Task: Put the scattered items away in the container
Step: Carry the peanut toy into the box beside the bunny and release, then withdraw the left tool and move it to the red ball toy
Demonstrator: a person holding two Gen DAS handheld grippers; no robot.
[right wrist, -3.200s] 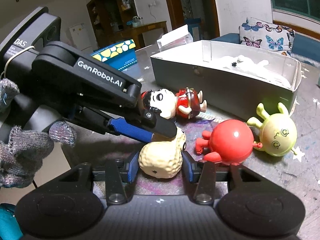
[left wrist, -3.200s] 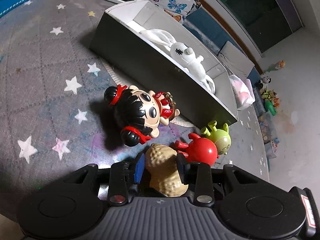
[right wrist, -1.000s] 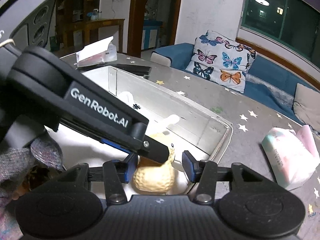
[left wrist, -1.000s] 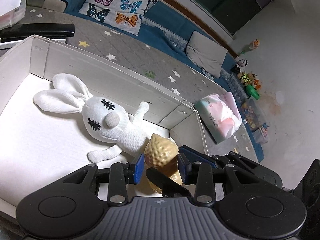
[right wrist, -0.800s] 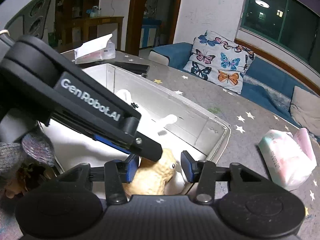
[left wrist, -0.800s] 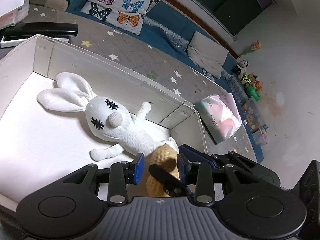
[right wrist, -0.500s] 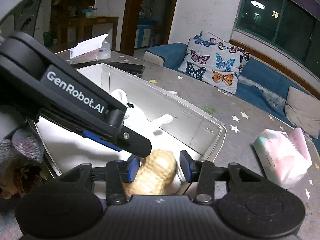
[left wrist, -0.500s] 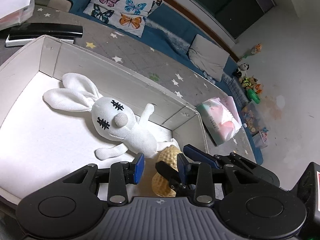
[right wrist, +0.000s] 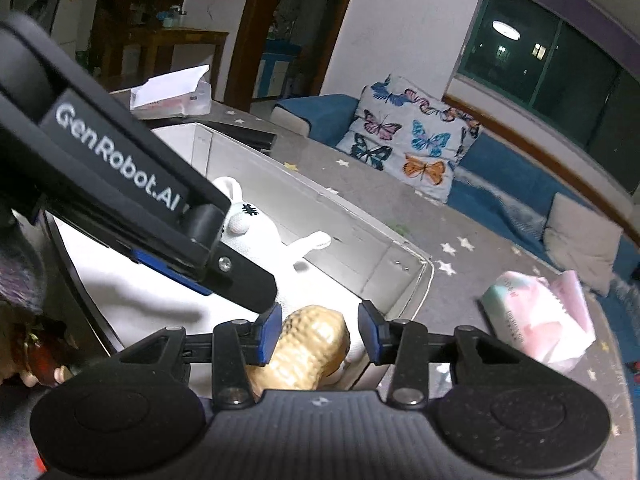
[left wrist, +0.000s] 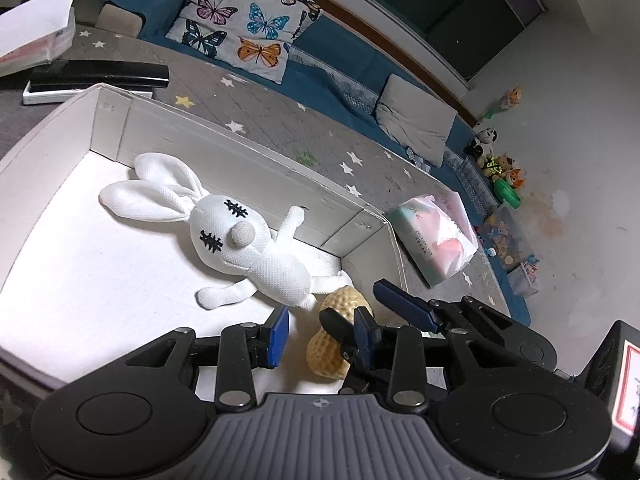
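The tan peanut toy lies on the white floor of the open box, near its right end, beside the legs of a white plush rabbit. My left gripper is open above the box, with the peanut just off its right pad. My right gripper is open too; the peanut lies loose between and below its pads. The rabbit and the box wall show behind. Each gripper's fingers cross the other's view.
A pink and green tissue pack lies on the starred grey cloth right of the box. A black remote and a tissue box lie beyond the box's far left end. A doll lies outside the box at lower left.
Both grippers carried the peanut from the cloth over into the box, opened and let it drop. It now lies on the box floor and both grippers have risen slightly.
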